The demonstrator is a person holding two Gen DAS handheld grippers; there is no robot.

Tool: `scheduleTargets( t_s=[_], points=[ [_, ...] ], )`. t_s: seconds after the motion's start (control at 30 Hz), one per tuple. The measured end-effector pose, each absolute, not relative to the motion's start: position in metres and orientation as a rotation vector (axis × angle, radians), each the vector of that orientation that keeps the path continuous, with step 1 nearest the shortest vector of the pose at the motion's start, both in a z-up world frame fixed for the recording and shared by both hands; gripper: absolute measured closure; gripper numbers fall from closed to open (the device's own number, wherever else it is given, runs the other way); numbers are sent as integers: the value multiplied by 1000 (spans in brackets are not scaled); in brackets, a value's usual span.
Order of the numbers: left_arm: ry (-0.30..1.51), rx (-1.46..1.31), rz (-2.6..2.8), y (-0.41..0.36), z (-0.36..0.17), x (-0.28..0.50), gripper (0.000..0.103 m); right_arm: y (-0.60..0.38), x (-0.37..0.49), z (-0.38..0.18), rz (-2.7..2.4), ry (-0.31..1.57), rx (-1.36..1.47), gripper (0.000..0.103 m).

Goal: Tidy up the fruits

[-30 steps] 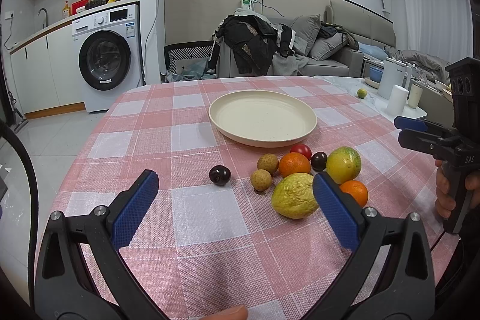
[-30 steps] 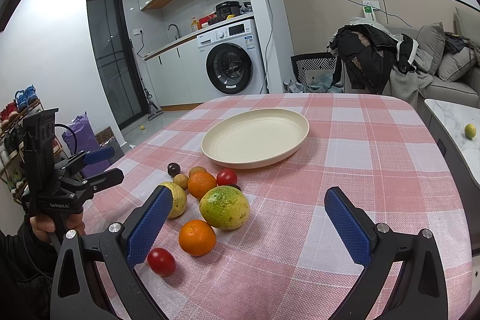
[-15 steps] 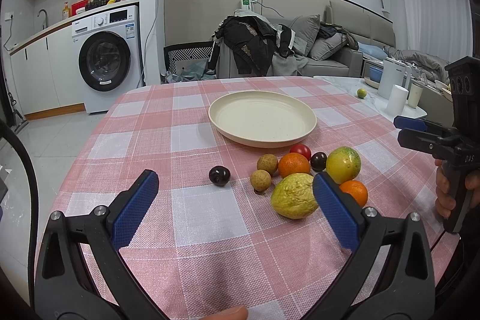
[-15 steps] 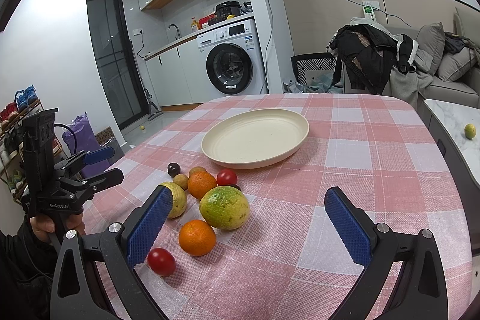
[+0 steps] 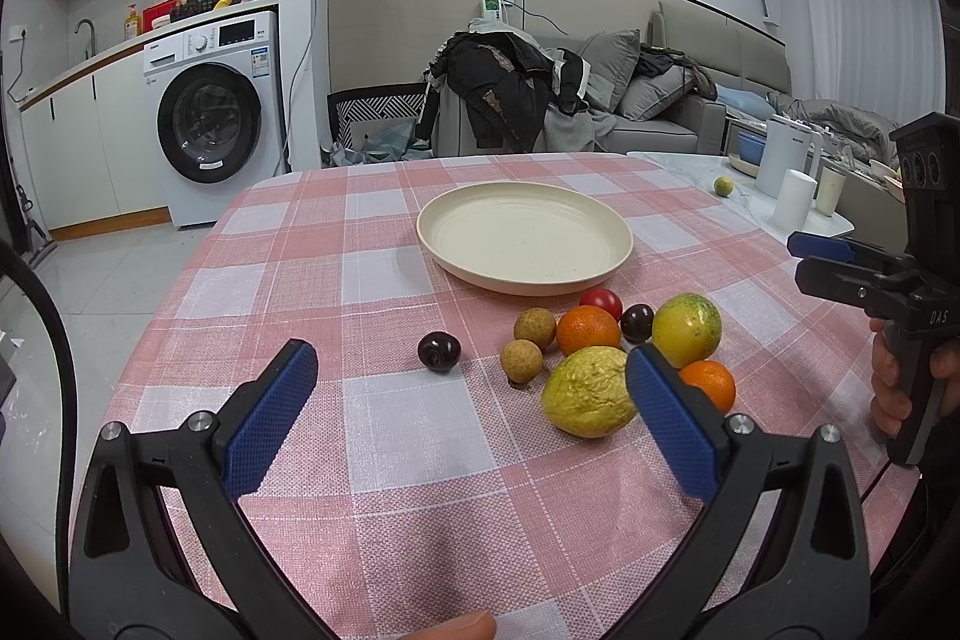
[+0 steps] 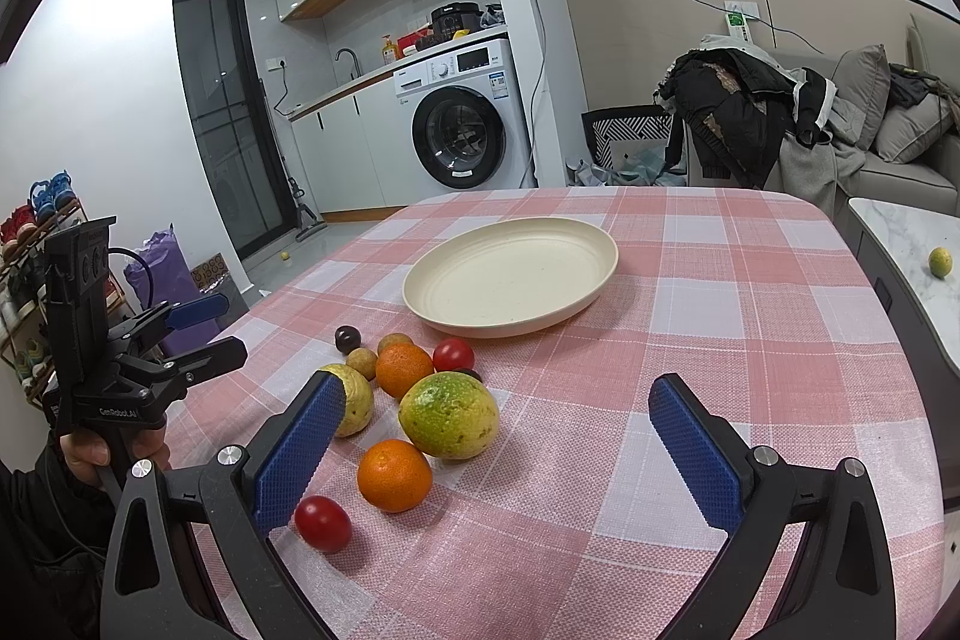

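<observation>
Fruits lie loose on the checked tabletop [image 5: 372, 274], none of them on the cream plate [image 5: 525, 237], so by my reading the organizing has not begun and every piece is left to move.

From the left wrist view, the left tongs [image 5: 471, 397] hang spread wide above the cloth with nothing between the pads. Ahead sit a dark cherry [image 5: 439, 351] on its own, 2 longans [image 5: 528, 343], an orange [image 5: 587, 330], a red tomato [image 5: 603, 301], a second cherry [image 5: 636, 322], a green-yellow round fruit [image 5: 686, 330], a wrinkled yellow fruit [image 5: 588, 391] and a second orange [image 5: 708, 383]. The plate stands just beyond the cluster, bare.

From the right wrist view, the right tongs [image 6: 501, 451] are likewise wide apart and empty. Another tomato [image 6: 323, 523] lies nearest, just beside the left pad. The plate [image 6: 510, 276] shows no fruit here either.
</observation>
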State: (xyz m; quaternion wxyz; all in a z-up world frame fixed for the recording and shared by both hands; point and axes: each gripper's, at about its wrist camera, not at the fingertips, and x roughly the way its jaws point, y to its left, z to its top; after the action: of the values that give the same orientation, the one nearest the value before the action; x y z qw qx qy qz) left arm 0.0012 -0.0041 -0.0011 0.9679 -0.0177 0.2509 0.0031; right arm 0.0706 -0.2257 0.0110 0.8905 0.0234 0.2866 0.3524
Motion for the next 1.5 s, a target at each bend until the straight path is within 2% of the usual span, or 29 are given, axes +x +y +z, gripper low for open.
scheduleTargets(
  t_s=[1.27,1.5],
  points=[
    [517,-33,12,-7,0,1,1,-229,75,8,735,596,48,0],
    [545,-34,25,-4,0,3,1,-224,83,12,673,617,-38,0]
  ],
)
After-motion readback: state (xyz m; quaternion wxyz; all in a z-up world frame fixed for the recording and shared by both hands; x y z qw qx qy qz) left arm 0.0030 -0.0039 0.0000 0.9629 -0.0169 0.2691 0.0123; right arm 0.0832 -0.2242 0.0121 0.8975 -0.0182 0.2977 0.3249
